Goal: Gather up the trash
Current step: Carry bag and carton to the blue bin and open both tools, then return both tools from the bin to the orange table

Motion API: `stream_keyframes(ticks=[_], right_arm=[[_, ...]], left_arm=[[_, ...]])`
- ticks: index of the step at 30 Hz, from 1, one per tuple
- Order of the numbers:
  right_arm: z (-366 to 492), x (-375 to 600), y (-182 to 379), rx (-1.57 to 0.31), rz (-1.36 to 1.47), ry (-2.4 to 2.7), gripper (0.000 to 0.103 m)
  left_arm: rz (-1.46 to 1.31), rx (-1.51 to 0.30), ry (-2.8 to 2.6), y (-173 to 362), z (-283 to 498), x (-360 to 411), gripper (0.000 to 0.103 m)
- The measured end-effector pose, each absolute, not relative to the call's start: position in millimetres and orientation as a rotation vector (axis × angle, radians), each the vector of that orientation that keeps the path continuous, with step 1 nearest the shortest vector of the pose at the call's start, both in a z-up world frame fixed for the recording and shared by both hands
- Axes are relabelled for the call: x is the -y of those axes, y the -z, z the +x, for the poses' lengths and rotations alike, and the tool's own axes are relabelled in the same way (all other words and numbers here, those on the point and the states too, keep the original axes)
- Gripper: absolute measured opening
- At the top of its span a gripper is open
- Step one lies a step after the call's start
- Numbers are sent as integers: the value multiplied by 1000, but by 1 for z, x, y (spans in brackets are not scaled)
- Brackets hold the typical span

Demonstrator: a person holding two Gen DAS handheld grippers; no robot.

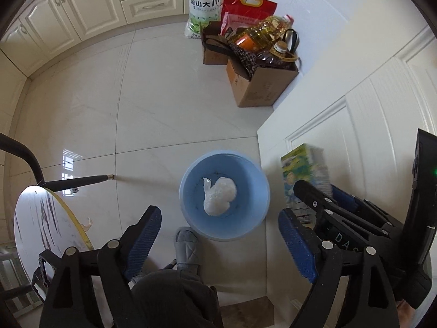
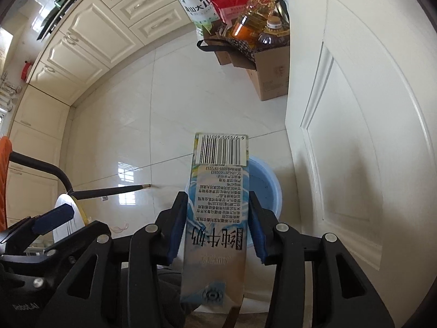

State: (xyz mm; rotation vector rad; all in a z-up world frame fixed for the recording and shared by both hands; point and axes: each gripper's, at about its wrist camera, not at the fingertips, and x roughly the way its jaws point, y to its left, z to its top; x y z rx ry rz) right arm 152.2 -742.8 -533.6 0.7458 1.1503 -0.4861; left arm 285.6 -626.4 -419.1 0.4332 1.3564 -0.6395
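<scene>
Wide bare tile floor (image 1: 82, 114) on your left, round table (image 1: 35, 224) at the edge. Your left gripper (image 1: 218, 240) hangs jaws wide, empty, above the blue bin (image 1: 191, 191) holding a white bag (image 1: 220, 195). Your right gripper (image 2: 217, 227) clamps the milk carton (image 2: 218, 218), barcode forward, beside the white door (image 2: 355, 109).

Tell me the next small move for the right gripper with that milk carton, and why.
Probably carry the milk carton a little further forward over the blue bin, then open. The right gripper is shut on it, and the left wrist view shows the carton beside the bin's rim rather than above the white bag inside.
</scene>
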Motion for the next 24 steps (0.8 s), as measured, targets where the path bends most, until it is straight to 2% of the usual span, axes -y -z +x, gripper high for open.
stream_keyframes(ticks=[2, 6, 8, 11, 16, 24], right_arm=[[153, 745, 537, -1150, 744, 490, 61], [149, 748, 537, -1132, 762, 507, 76], [147, 748, 534, -1121, 764, 523, 91], [140, 745, 527, -1109, 770, 551, 103], [127, 734, 498, -1048, 776, 589, 103], [113, 700, 407, -915, 695, 597, 103]], left_arm=[[437, -1351, 636, 412, 276, 621, 85], [458, -1306, 615, 407, 265, 620, 85], [463, -1279, 608, 402, 258, 620, 85], [472, -1230, 604, 373, 234, 607, 88], [461, -1143, 618, 336, 200, 590, 99], [357, -1010, 695, 252, 148, 521, 99]])
